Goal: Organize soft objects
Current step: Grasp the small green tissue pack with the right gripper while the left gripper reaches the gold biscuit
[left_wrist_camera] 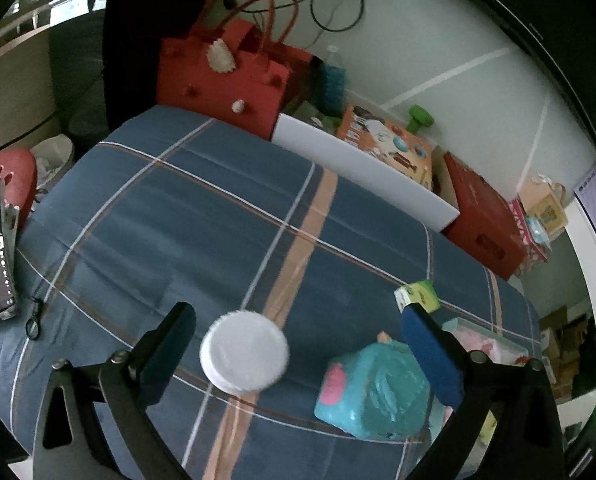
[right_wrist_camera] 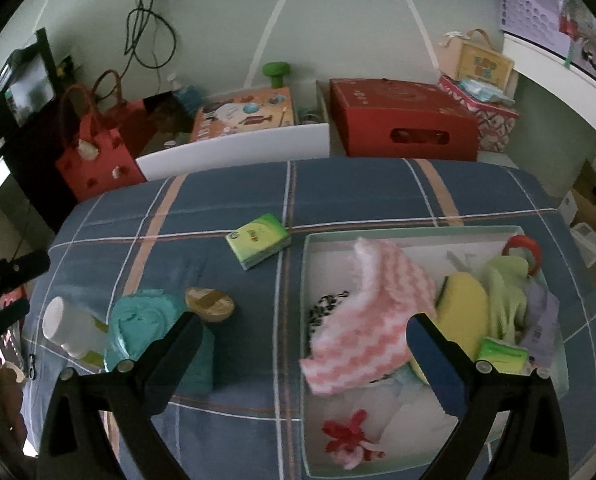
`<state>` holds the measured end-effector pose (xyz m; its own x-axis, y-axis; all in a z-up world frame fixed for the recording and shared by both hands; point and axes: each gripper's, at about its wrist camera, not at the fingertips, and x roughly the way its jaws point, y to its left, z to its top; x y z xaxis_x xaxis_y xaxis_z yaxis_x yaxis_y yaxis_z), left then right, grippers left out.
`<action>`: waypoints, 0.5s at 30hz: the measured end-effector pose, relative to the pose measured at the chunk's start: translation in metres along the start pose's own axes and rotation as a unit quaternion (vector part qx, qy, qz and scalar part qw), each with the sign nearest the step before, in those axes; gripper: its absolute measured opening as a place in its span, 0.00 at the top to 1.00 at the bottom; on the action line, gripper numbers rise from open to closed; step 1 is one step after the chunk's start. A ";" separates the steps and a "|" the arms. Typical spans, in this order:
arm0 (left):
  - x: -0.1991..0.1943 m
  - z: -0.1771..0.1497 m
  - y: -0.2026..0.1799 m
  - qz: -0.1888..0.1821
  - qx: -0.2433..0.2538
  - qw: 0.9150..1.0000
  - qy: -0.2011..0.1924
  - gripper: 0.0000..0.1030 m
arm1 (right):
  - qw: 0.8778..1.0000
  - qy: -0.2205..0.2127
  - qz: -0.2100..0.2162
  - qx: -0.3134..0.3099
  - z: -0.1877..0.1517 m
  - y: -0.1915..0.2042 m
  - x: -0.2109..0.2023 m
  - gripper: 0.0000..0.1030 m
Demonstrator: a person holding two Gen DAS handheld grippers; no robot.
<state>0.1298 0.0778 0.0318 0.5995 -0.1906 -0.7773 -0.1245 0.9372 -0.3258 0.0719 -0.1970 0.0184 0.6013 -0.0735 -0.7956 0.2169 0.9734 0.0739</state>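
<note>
Right now my left gripper (left_wrist_camera: 298,354) hangs over the plaid bed cover (left_wrist_camera: 186,216) with its fingers (left_wrist_camera: 170,354) spread wide and nothing between the pads; below the gap stands a white-capped bottle (left_wrist_camera: 244,356), and a teal soft toy (left_wrist_camera: 377,392) lies just beside the right-hand finger. My right gripper (right_wrist_camera: 303,360) is equally wide and empty, over the near edge of the pale box (right_wrist_camera: 307,280) at the bed's right side. A pink-and-white cloth (right_wrist_camera: 361,320) drapes inside that box with a yellow sponge (right_wrist_camera: 463,304) and a green cloth (right_wrist_camera: 505,292). A green tissue pack (right_wrist_camera: 258,246) lies mid-bed, apart from the box
</note>
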 end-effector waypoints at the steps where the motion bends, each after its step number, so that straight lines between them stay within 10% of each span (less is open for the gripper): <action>1: 0.001 0.002 0.002 -0.002 -0.001 1.000 -0.001 0.01 | 1.000 0.001 0.002 -0.002 0.000 0.002 0.001 0.00; 15: 0.031 0.042 -0.023 -0.018 0.051 0.998 0.038 0.01 | 0.998 0.033 0.031 -0.043 0.054 0.018 0.038 0.00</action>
<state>0.1840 0.0629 0.0376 0.5392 -0.2425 -0.8065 -0.0213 0.9534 -0.3009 0.1400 -0.1939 0.0219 0.5595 -0.0001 -0.8288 0.1125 0.9908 0.0758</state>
